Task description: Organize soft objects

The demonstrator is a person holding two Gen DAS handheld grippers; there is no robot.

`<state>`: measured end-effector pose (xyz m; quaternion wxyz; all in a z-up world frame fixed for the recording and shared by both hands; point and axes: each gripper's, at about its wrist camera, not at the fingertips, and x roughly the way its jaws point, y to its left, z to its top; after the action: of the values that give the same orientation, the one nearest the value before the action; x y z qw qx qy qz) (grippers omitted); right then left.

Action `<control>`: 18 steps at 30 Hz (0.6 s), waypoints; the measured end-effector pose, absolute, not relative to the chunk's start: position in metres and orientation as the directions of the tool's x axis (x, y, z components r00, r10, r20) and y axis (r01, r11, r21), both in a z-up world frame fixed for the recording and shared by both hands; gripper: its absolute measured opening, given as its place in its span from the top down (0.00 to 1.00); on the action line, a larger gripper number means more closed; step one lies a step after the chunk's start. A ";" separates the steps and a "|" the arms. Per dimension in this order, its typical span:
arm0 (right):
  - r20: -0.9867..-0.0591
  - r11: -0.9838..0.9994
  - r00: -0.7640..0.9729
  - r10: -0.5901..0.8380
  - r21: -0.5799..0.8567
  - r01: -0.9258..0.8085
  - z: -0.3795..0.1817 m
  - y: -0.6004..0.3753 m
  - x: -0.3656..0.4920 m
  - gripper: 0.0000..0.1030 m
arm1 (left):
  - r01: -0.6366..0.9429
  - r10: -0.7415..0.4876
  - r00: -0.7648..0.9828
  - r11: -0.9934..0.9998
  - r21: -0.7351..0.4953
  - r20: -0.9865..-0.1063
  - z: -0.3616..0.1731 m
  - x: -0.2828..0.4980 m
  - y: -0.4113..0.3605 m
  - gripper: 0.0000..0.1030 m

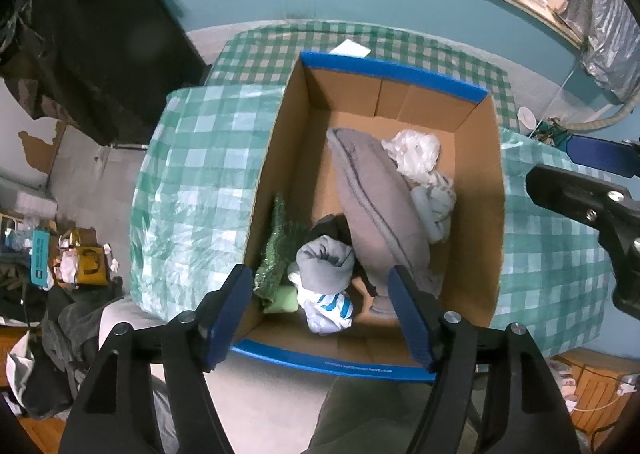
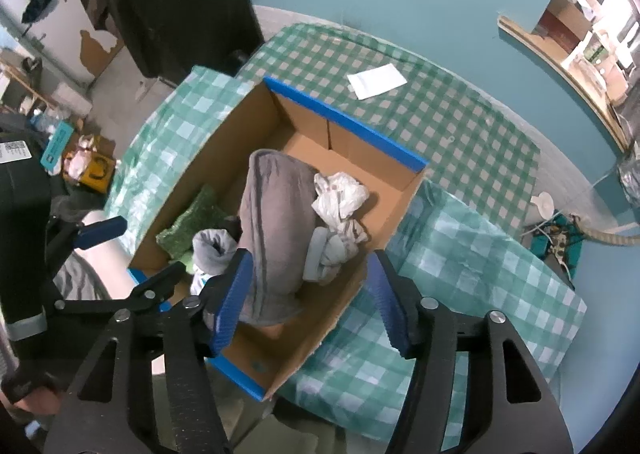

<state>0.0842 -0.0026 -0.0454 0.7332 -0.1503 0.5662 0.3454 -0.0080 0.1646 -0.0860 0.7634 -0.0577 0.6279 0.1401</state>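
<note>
Both the left gripper [image 1: 322, 318] and right gripper [image 2: 308, 294] hover wide and empty above the box [image 1: 476, 157], probably because the soft things, a grey towel [image 1: 376, 205], white rag [image 1: 416, 151] and rolled sock [image 1: 326, 262], already lie inside it.

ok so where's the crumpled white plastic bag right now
In the cardboard box, toward its far right corner in both wrist views, the white plastic bag sits beside the long grey towel.
</note>
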 end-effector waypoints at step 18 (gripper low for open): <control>-0.882 0.747 0.222 0.415 0.191 -0.637 0.020 -0.043 0.090 0.34 | -0.297 0.132 0.271 0.954 0.048 -0.953 -0.026 -0.010 0.152 0.13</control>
<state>0.0901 -0.0426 0.0202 0.7743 -0.1063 0.5232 0.3396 -0.0102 0.1516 -0.0260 0.7942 -0.0700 0.5883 0.1351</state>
